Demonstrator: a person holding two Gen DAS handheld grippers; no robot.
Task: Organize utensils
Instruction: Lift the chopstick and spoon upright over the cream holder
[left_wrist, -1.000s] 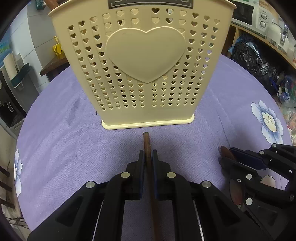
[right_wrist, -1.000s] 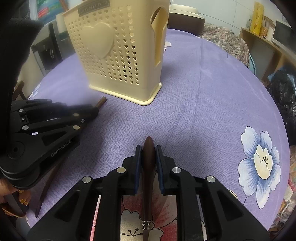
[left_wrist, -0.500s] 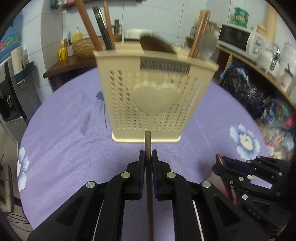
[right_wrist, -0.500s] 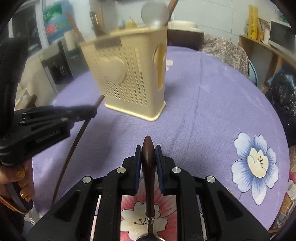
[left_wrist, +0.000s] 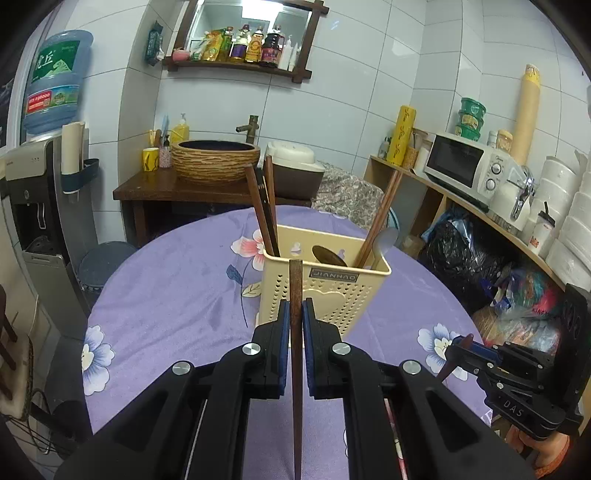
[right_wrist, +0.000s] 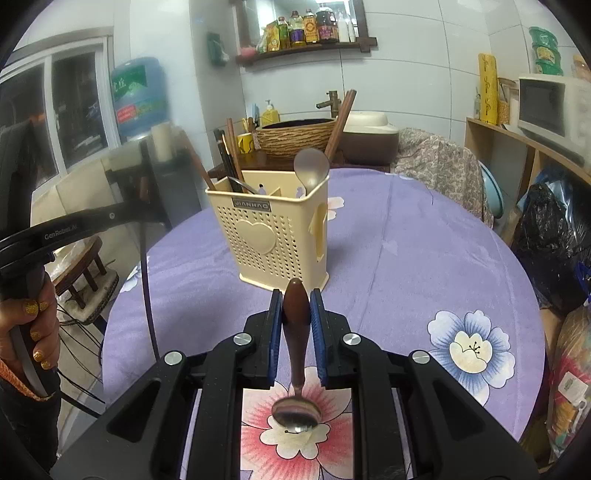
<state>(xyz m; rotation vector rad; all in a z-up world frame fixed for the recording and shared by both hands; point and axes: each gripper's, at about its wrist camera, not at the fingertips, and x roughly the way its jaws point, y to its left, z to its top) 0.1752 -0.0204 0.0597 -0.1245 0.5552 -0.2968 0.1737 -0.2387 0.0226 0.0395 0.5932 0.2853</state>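
My left gripper (left_wrist: 295, 317) is shut on a dark wooden chopstick (left_wrist: 295, 291), whose square end sticks up past the pads in front of the cream utensil holder (left_wrist: 325, 291). My right gripper (right_wrist: 295, 310) is shut on the brown wooden handle of a spoon (right_wrist: 295, 317); its metal bowl hangs below between the arms. The holder (right_wrist: 273, 236) stands on the purple tablecloth (right_wrist: 406, 251) ahead of both grippers, with chopsticks and spoons standing in its compartments. In the left wrist view the right gripper (left_wrist: 465, 347) shows at the right edge; in the right wrist view the left gripper's body (right_wrist: 74, 229) shows at the left, blurred.
A person's hand (right_wrist: 29, 332) grips the left tool's handle. Behind the round table stand a side table with a woven basin (left_wrist: 216, 160), a rice cooker (left_wrist: 295, 170) and a water dispenser (left_wrist: 37, 192). Shelves with a microwave (left_wrist: 469, 170) and black bags line the right.
Both grippers have risen off the tablecloth with their utensils; the holder, close and towering a second ago, now lies lower and farther, its open top in view.
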